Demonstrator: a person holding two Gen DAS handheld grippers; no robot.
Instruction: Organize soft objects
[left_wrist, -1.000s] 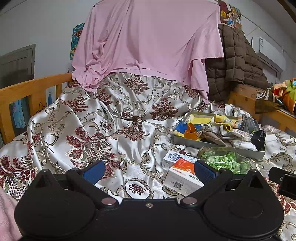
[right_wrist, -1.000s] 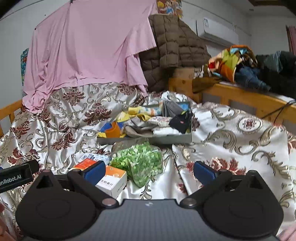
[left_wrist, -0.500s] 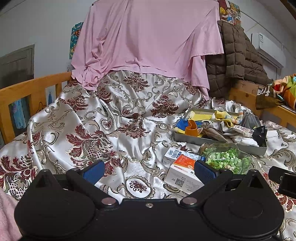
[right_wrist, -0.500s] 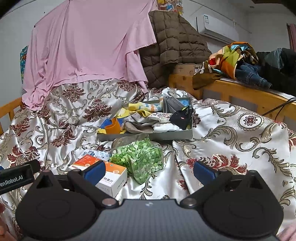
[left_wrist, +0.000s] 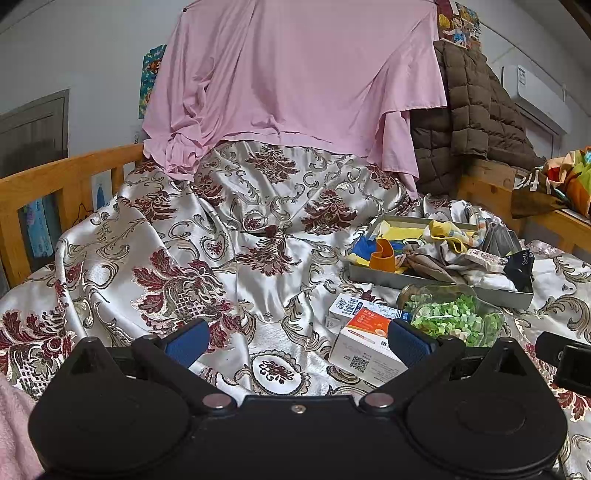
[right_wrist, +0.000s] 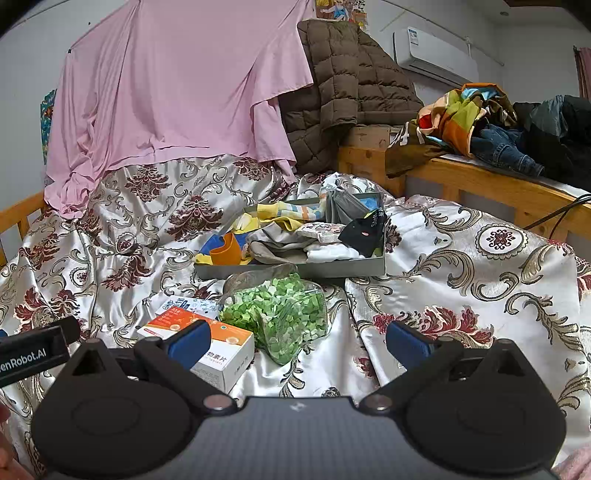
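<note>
Both the left gripper (left_wrist: 297, 341) and the right gripper (right_wrist: 297, 341) are spread wide, holding nothing, above a bed (right_wrist: 480, 266) draped in a floral satin cover. The soft things, socks (right_wrist: 288, 214) and crumpled cloths (right_wrist: 280, 243) among them, lie heaped in a shallow grey tray (right_wrist: 332, 266) on the bed ahead of both grippers. Just in front of the tray rests a clear bag of green bits (right_wrist: 280, 314), touching an orange-topped box (right_wrist: 221, 350) to its left, with pink fabric (left_wrist: 295, 81) hanging behind.
</note>
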